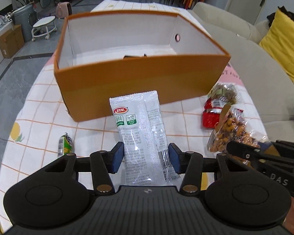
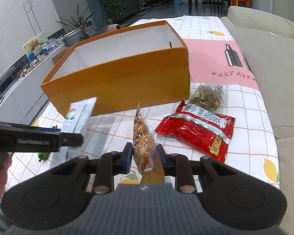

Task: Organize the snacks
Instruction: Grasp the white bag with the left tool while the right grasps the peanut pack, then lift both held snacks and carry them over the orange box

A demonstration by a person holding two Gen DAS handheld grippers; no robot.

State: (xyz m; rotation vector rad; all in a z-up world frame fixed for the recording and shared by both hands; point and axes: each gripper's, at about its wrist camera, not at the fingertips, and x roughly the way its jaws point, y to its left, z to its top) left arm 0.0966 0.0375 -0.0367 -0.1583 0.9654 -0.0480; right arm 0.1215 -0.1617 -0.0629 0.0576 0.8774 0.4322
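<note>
Above checked tablecloth, before open orange box: left gripper clamped on grey-white snack sachet, long axis toward box; right gripper clamped on clear nut-mix bag, edge-on, pointing boxward.

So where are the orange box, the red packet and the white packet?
orange box (image 1: 139, 78), left wrist view, on its near outer wall.
red packet (image 2: 196, 135), right wrist view, on the middle of its face.
white packet (image 1: 141, 125), left wrist view, on its printed back, above the pads.
</note>
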